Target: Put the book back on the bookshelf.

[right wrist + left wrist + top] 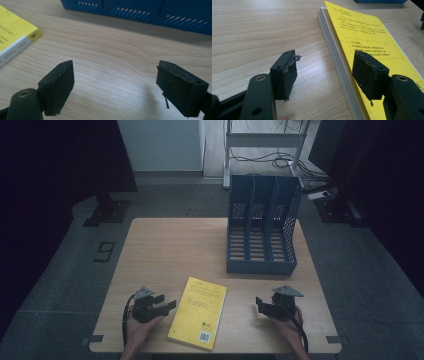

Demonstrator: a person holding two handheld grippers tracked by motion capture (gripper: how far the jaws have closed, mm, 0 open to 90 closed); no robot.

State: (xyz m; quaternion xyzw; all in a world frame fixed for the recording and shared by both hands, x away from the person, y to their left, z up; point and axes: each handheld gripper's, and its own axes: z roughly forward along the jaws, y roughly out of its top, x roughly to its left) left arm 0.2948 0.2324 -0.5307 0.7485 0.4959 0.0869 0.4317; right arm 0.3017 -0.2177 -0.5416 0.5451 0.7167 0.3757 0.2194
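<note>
A yellow paperback book [198,312] lies flat near the table's front edge, between my two grippers. My left gripper [169,305] sits just left of it and is open. In the left gripper view [324,70] one pad hangs over the book's cover [367,42] and the other over bare wood, pressing on nothing. My right gripper [260,304] rests right of the book, jaws wide and empty, open over the wood [115,80]. The book's corner [12,32] lies to the left in the right gripper view.
A blue file rack [262,227] with three slots stands at the back right of the wooden table [165,245]; its base [150,12] runs across the top of the right gripper view. Dark floor, a white frame and cables lie beyond the table.
</note>
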